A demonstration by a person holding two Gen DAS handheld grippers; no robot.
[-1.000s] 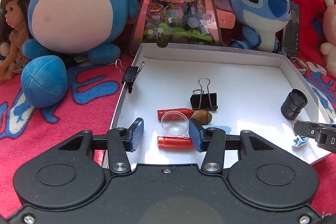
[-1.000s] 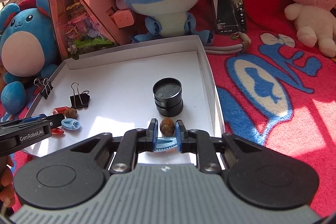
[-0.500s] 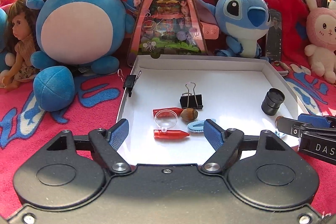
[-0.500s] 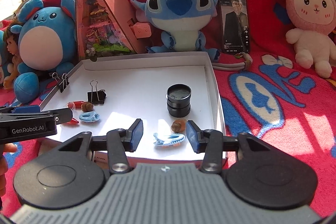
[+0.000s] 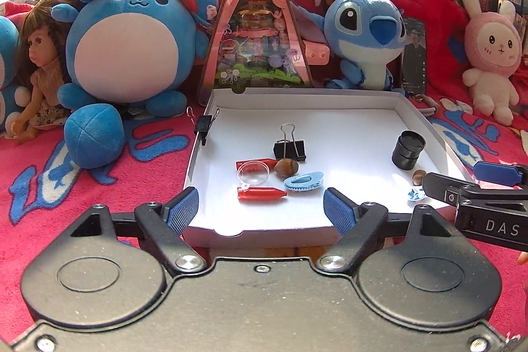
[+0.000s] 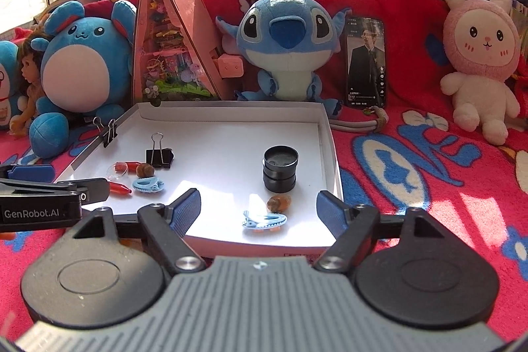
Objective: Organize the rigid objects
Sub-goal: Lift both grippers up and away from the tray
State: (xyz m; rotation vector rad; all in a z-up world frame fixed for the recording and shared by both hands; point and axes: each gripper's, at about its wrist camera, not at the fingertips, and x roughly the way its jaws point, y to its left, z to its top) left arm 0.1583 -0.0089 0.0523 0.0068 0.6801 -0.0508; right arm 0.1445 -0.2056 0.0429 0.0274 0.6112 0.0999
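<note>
A second ago my right gripper (image 6: 258,210) was closed on a nut (image 6: 279,202); now the nut lies free in the white tray (image 6: 326,134), just behind a blue clip (image 6: 264,221) and in front of the black cylinder (image 6: 280,169). My left gripper (image 5: 260,209) was around the lens (image 5: 253,173) and red pieces; now these lie untouched in the tray with a second nut (image 5: 286,167), another blue clip (image 5: 303,182) and a binder clip (image 5: 289,147). So I judge that both things are placed and this step is finished.

Both grippers are opening wide, with nothing between the fingers. Both have pulled back and a little up from the tray, and they point down at its near edge. One more binder clip (image 5: 204,123) sits on the left wall of the tray.
</note>
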